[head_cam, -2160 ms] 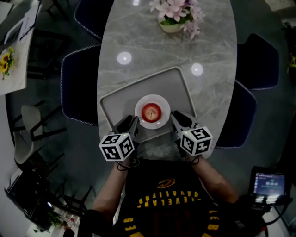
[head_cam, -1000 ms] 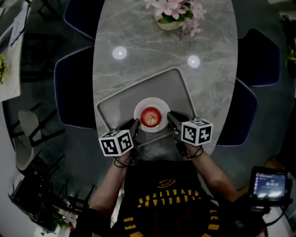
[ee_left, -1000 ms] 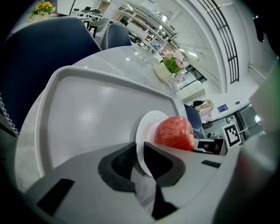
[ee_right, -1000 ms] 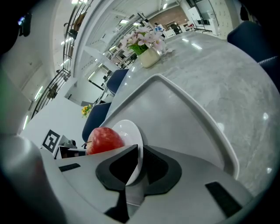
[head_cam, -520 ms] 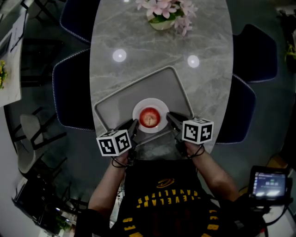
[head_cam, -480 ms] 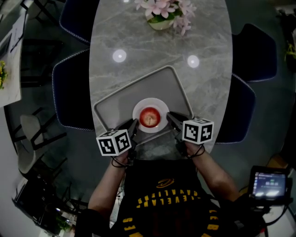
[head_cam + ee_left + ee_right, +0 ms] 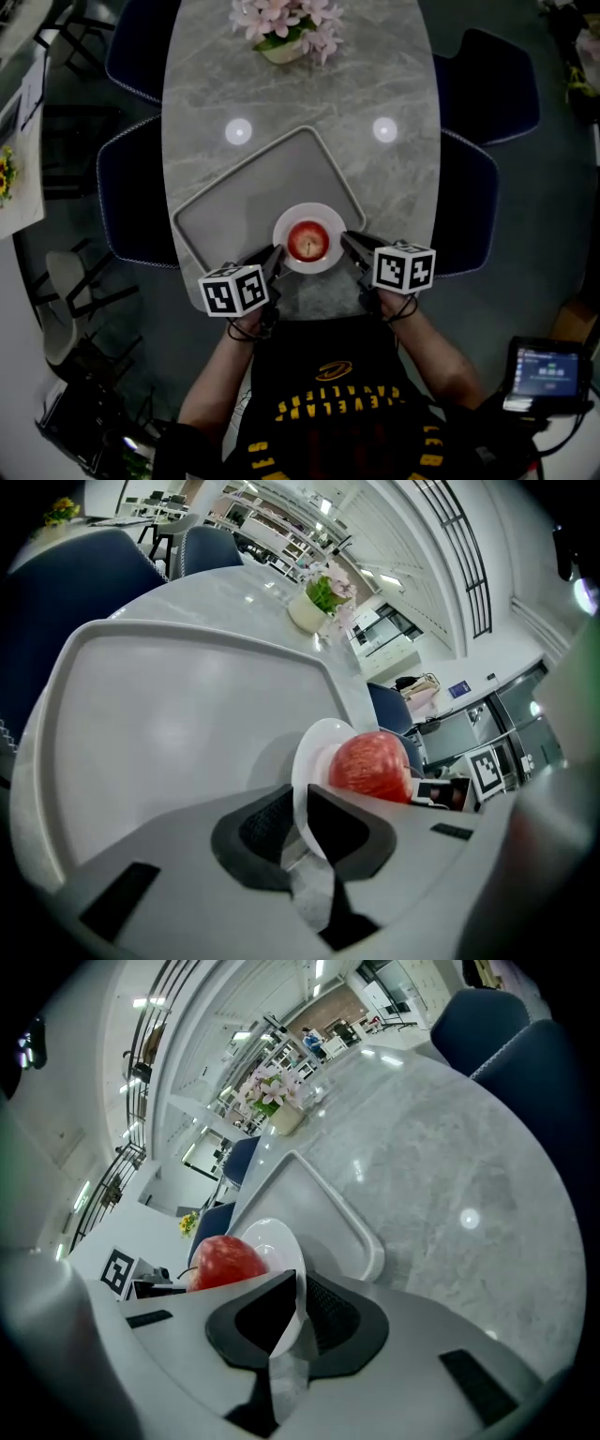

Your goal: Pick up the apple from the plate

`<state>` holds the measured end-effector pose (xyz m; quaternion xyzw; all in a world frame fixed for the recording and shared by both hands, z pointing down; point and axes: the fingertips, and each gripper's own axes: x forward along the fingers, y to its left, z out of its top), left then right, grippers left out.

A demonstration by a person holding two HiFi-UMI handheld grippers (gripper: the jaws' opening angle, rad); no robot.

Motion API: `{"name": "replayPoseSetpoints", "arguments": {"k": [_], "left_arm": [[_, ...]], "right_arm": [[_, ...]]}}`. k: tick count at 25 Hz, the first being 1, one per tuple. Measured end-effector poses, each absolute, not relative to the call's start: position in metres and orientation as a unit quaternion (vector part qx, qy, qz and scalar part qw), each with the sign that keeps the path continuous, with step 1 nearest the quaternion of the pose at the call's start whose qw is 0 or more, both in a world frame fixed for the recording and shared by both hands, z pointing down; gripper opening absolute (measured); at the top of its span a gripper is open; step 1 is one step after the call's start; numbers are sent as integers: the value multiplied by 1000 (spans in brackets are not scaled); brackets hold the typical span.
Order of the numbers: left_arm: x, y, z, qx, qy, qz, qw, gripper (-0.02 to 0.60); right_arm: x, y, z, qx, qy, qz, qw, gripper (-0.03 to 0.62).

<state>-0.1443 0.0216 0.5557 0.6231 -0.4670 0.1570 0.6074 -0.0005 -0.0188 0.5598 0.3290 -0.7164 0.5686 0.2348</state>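
- Oval grey marble table (image 7: 300, 94), stretching away from the person, with two ceiling lights mirrored in its top.
- Dark blue chairs (image 7: 127, 202) tucked in along both long sides, none reaching over the work.
- Black apron (image 7: 328, 403) with yellow lettering at the near end, and forearms running from it up to the table's edge.
- Grey tray (image 7: 244, 202), set askew on the near half of the table and bare apart from the crockery at its near right rim.
- Flower pot (image 7: 281, 28) of pink blossoms at the far end, well apart from the tray.
- Lit screen (image 7: 547, 375) low at the right, off the table and out of the way.
- Left gripper (image 7: 275, 255), pointing down and inward, closed narrow on the left rim of the plate (image 7: 308, 212), with the thin white edge pinched between its dark pads.
- Right gripper (image 7: 349, 242), mirroring it on the opposite rim, jaws likewise drawn in on the edge and gripping it.
- Plate itself white and round, lying across the tray's near right rim (resting there or held just clear cannot be told from these views).
- Red apple (image 7: 307, 241), stem upward, in the middle of the plate between the two grippers and touched by neither. Nothing over it or against it.
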Motion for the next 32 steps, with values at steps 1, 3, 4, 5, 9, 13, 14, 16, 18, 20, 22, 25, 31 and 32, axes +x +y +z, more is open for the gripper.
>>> {"name": "replayPoseSetpoints", "arguments": {"k": [1, 3, 4, 5, 9, 13, 14, 16, 18, 20, 22, 25, 31, 32], "left_arm": [[-137, 24, 554, 626, -463, 159, 606, 51], [-122, 29, 551, 633, -455, 164, 604, 51], [-114, 32, 549, 636, -451, 167, 603, 51], [-105, 35, 548, 639, -447, 169, 603, 51], [-67, 49, 547, 649, -423, 175, 607, 51], [-33, 59, 554, 653, -407, 186, 610, 51], [-24, 60, 555, 655, -404, 188, 610, 51], [-9, 61, 557, 659, -398, 193, 609, 51], [5, 62, 559, 662, -392, 198, 608, 51], [17, 63, 560, 664, -387, 202, 607, 51], [27, 63, 560, 667, -382, 207, 605, 51], [37, 62, 560, 670, -378, 212, 603, 51], [49, 55, 571, 666, -380, 221, 603, 51], [50, 54, 574, 665, -380, 223, 603, 51]], "right_arm": [[6, -15, 557, 333, -715, 569, 231, 43], [22, -8, 553, 341, -713, 570, 225, 43], [30, -3, 552, 345, -711, 571, 223, 43], [39, 1, 551, 349, -710, 571, 221, 43], [74, 16, 551, 363, -703, 573, 216, 43], [109, 27, 556, 378, -694, 576, 212, 43], [117, 29, 558, 382, -691, 576, 211, 43], [134, 33, 560, 390, -687, 578, 207, 43], [148, 36, 561, 396, -683, 578, 203, 43], [160, 39, 561, 401, -681, 579, 200, 43], [171, 40, 561, 406, -678, 580, 197, 43], [181, 43, 561, 409, -676, 582, 193, 43], [193, 36, 573, 404, -675, 587, 191, 43], [194, 35, 575, 404, -675, 587, 192, 43]]}}
